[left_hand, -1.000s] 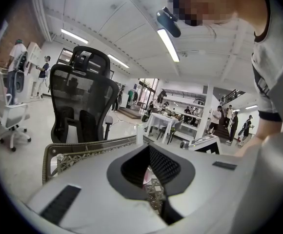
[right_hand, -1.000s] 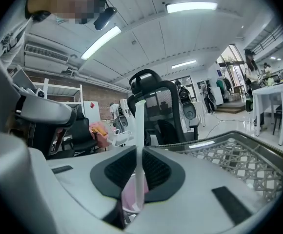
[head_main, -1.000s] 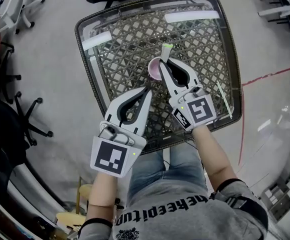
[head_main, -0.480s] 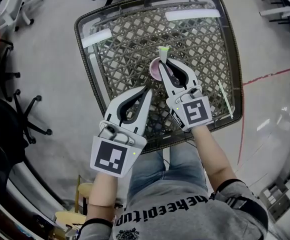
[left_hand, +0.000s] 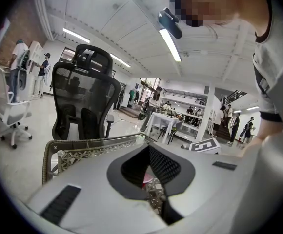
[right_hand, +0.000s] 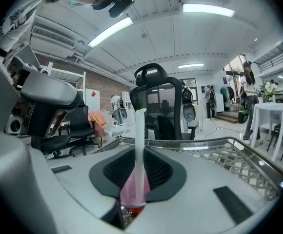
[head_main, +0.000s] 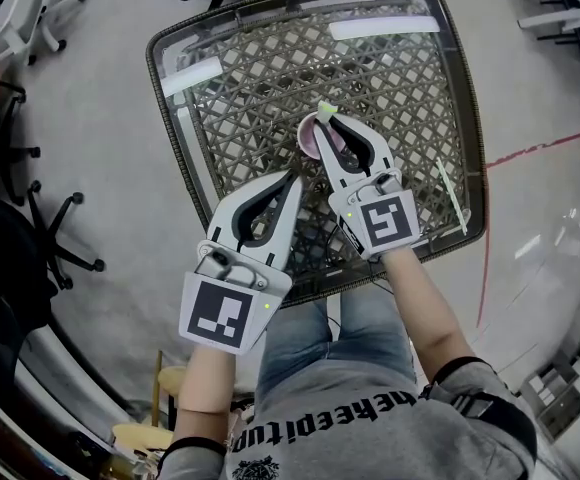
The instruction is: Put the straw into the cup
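Note:
A small pink cup point(head_main: 310, 144) stands on the glass-topped wicker table point(head_main: 220, 68), near its middle. A pale straw with a green tip point(head_main: 325, 111) stands upright in it. My right gripper point(head_main: 322, 121) reaches over the cup, its jaws opening with the straw between them. In the right gripper view the straw point(right_hand: 140, 145) rises out of the cup point(right_hand: 134, 191) straight ahead of that gripper point(right_hand: 129, 211). My left gripper point(head_main: 295, 177) hovers shut and empty just short of the cup, over the table's near half. In the left gripper view, the cup point(left_hand: 147, 180) shows through its closed jaws.
A second long pale straw point(head_main: 451, 196) lies near the table's right edge. A black office chair point(left_hand: 85, 99) stands beyond the far rim, and more chairs point(head_main: 30, 13) are on the floor to the left. The person's legs are at the near edge.
The straw's green tip sits closer to the right gripper's tips than before, lower in the cup. The right gripper rolled a little and drifted left. The left gripper stayed still.

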